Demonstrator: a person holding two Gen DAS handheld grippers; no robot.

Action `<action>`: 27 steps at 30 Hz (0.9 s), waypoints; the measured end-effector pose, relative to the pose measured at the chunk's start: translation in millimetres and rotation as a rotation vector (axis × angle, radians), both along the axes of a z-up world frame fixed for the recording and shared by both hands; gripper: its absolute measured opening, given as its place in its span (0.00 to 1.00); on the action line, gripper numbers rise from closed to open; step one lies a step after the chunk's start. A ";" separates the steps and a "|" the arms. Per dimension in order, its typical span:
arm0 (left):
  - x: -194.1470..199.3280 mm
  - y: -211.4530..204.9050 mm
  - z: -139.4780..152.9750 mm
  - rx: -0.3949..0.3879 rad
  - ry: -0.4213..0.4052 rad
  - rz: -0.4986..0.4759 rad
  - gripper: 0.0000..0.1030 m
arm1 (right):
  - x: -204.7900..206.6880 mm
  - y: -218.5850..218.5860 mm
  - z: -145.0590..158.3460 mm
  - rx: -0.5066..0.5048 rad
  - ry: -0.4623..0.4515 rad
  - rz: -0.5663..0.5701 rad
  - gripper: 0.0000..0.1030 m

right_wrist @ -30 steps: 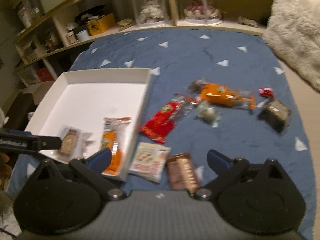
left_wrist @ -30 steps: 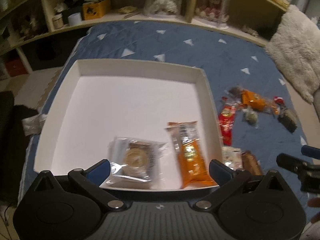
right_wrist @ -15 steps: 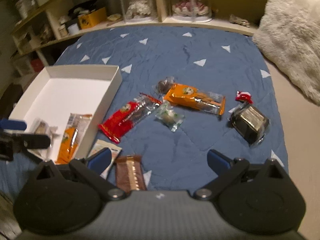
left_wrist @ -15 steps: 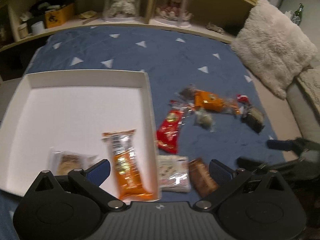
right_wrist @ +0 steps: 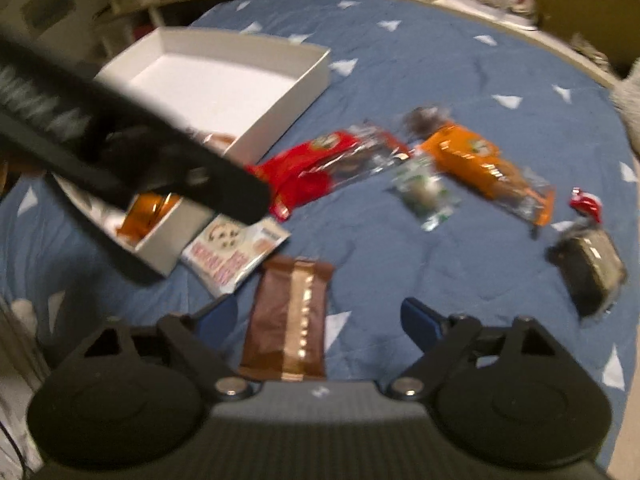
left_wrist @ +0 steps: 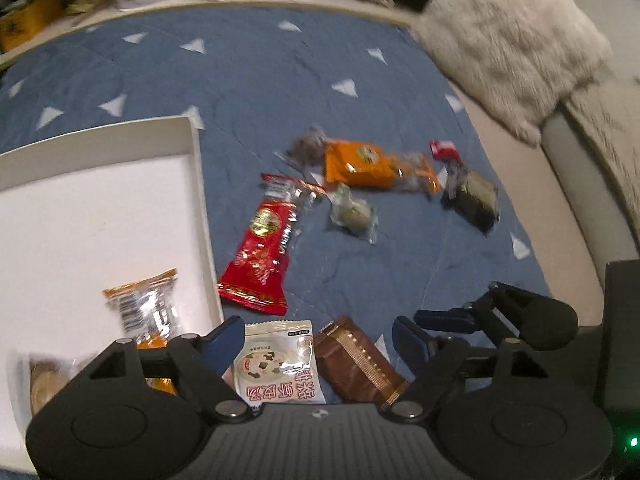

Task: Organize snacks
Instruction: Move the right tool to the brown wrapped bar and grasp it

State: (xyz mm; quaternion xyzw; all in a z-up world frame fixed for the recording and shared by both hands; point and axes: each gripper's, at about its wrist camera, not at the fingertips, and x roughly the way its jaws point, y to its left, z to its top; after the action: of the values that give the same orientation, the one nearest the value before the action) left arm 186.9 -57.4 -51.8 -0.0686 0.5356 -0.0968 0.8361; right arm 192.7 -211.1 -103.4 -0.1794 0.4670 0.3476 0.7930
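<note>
My left gripper [left_wrist: 318,338] hovers over a white snack packet [left_wrist: 280,364] and a brown bar [left_wrist: 356,360]. Its jaws are closing, with both snacks below the gap and untouched. My right gripper [right_wrist: 320,316] hangs above the same brown bar [right_wrist: 292,320], which lies between its closing jaws without contact. The white box [left_wrist: 200,184] at left holds an orange packet [left_wrist: 144,308] and a round cookie packet [left_wrist: 44,384]. Loose on the blue quilt lie a red packet [left_wrist: 266,248], another orange packet [left_wrist: 368,164], a small green one [left_wrist: 354,216] and a dark one [left_wrist: 476,200].
A fluffy cream cushion [left_wrist: 512,28] lies at the quilt's far right corner, with a grey sofa edge [left_wrist: 580,184] beside it. Cluttered shelves run along the back. The left gripper's dark body [right_wrist: 140,152] crosses the right wrist view over the box's near corner.
The left view swung right, from the box to the loose snacks. Both grippers came lower, the right one over the brown bar, and both pairs of jaws have narrowed.
</note>
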 end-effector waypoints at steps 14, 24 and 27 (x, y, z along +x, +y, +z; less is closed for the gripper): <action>24.7 -18.9 -42.9 0.135 0.109 -0.102 0.72 | 5.0 12.2 -27.9 -0.051 0.122 0.029 0.47; 23.6 -47.9 -59.9 0.332 0.157 -0.235 0.60 | 29.6 -26.3 -17.2 -0.042 0.130 -0.227 0.43; 22.5 -51.6 -66.2 0.376 0.168 -0.238 0.59 | 37.6 -40.8 -11.8 -0.016 0.122 -0.303 0.43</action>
State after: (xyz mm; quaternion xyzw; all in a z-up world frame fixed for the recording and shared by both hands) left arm 209.4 -109.0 -118.0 0.1443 0.6162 -0.0873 0.7693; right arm 230.3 -251.9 -115.2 -0.0918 0.5386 0.2304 0.8052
